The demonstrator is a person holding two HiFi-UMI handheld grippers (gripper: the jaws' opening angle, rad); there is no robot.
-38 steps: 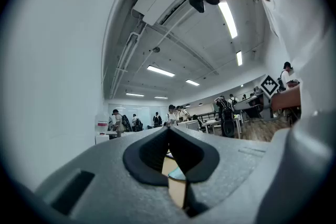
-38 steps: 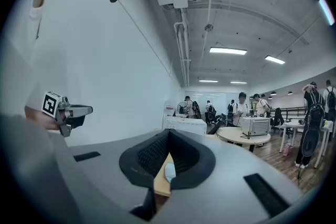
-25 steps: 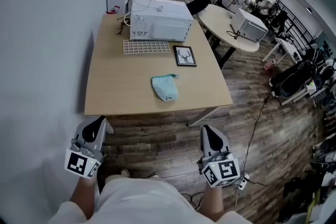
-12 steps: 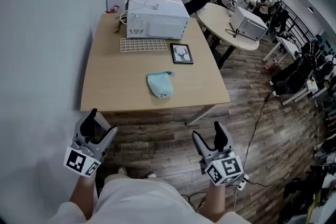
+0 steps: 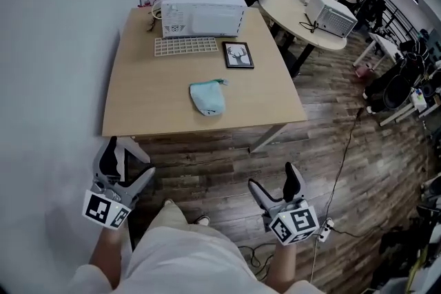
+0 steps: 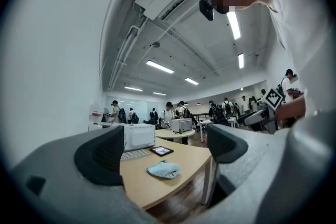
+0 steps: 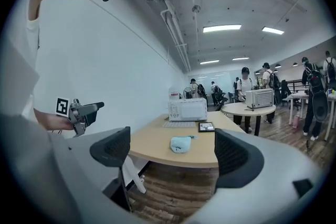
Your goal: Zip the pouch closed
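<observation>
I hold both grippers short of the wooden table [image 5: 138,103], off its near edge and over the plank floor [image 5: 207,169], touching nothing that lies on the table. My left gripper [image 5: 129,158] is near the table's near left corner. Its jaws stand wide apart, having just been opening, and nothing is between them. My right gripper [image 5: 274,180] is off the near edge toward the table's right corner, a little farther back from the table. Its jaws have also just been opening, are spread wide, and are empty. The light blue pouch [image 5: 207,98] lies flat on the table, about midway across and closer to the near edge than to the far one, well apart from both grippers. A small tab sticks out from its far end; I cannot tell from here whether the zip is open. Beyond the pouch, toward the table's far edge, a framed deer picture [image 5: 238,55] lies flat beside a white grid tray [image 5: 185,45], and a white microwave oven [image 5: 203,9] stands at the far edge behind them.
</observation>
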